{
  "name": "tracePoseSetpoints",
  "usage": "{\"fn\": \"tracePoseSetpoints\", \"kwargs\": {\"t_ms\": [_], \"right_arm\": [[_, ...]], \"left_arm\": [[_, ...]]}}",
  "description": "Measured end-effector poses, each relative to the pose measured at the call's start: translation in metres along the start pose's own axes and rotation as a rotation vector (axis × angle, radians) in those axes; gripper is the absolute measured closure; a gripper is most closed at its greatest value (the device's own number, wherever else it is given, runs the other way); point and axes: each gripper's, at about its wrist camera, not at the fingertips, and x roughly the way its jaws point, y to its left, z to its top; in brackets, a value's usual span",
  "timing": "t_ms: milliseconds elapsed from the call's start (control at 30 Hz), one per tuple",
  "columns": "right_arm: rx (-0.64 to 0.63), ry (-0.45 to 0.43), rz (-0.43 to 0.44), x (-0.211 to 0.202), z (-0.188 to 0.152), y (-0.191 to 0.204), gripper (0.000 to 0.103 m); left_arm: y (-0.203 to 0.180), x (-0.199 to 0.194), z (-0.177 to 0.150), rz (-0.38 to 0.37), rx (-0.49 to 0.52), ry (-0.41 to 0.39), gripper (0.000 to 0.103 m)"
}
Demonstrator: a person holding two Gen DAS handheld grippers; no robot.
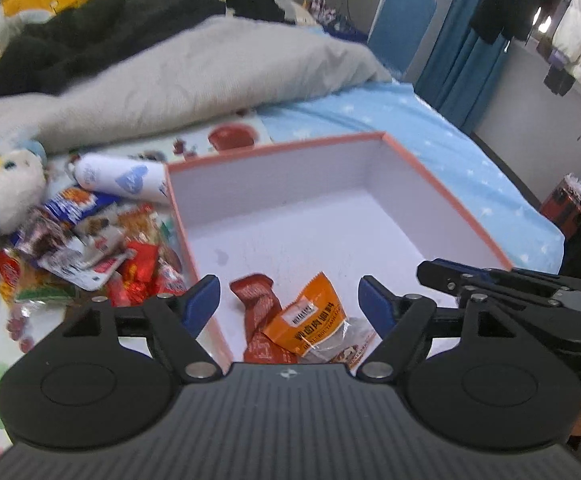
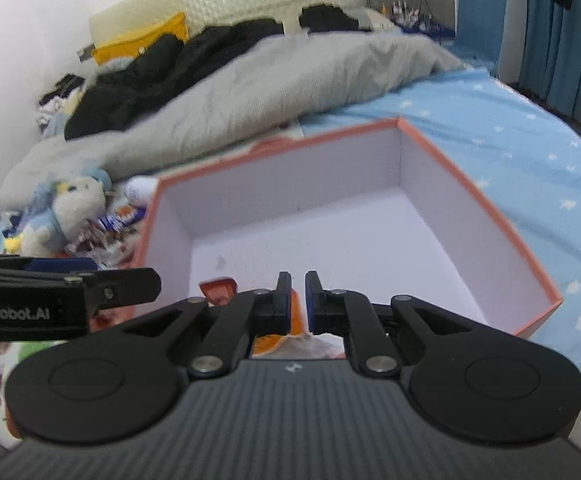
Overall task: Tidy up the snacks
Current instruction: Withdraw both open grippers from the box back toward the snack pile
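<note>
An open white box with an orange rim (image 1: 450, 196) (image 2: 470, 184) lies on the bed. In its near left corner rest a red snack packet (image 1: 258, 308) (image 2: 218, 290) and an orange packet (image 1: 310, 320) (image 2: 266, 346), partly overlapping. My left gripper (image 1: 288, 286) hangs open above these two packets with nothing between its fingers. To its right my right gripper (image 2: 297, 280) (image 1: 426, 270) hovers over the box's near edge, shut and holding nothing. A heap of loose snack packets (image 1: 90, 248) lies on the sheet left of the box.
A white bottle (image 1: 122, 178) and a plush toy (image 1: 6, 196) (image 2: 74, 208) lie beside the heap. A grey duvet (image 1: 210, 80) and black clothes cover the far bed. Blue star-print sheet (image 1: 470, 168) stretches right of the box to the bed's edge.
</note>
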Motion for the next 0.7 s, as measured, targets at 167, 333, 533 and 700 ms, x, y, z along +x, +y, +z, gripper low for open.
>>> {"fn": "tracePoseSetpoints", "kwargs": {"t_ms": [167,333,533,700], "right_arm": [[-0.008,-0.074,0.022,-0.033,0.008,0.016,0.092],[-0.022,-0.137,0.060,-0.062,0.013,0.038,0.092],[-0.055,-0.188,0.104,-0.088,0.012,0.065,0.092],[-0.072,-0.202,0.138,-0.097,0.008,0.083,0.091]], "left_arm": [[0.007,-0.042,0.000,0.021,0.003,-0.074,0.023],[0.020,-0.081,-0.003,0.034,-0.023,-0.136,0.023],[0.038,-0.121,-0.012,0.062,-0.040,-0.203,0.023],[0.054,-0.145,-0.026,0.095,-0.055,-0.231,0.023]]}}
